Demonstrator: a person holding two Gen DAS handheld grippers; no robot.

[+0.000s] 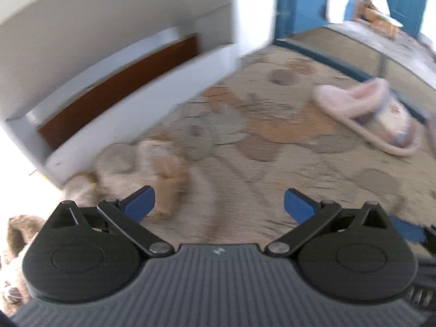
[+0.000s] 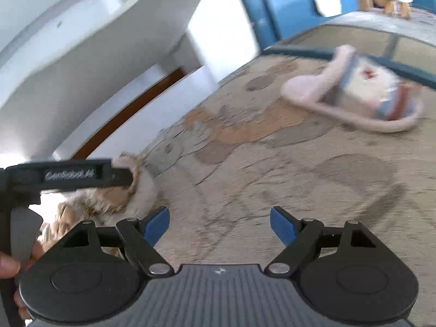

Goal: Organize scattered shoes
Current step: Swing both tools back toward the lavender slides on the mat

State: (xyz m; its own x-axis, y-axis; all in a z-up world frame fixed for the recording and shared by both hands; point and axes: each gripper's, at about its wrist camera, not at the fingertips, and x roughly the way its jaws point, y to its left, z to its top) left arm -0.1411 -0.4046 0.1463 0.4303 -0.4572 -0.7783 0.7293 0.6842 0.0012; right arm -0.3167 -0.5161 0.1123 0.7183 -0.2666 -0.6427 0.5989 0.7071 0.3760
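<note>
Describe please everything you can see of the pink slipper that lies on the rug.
The pink slipper is a fluffy, open-backed house slipper with a pale pink plush rim and sole edge and a white upper carrying red and blue markings, too blurred to read. It lies flat, sole down, on the patterned rug near its dark blue border, alone. No gripper touches it.

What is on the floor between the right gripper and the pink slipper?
Nothing but bare patterned rug. In the right wrist view, the open right gripper has only rug ahead of it up to the pink slipper. The furry tan slipper lies off to the side.
</note>
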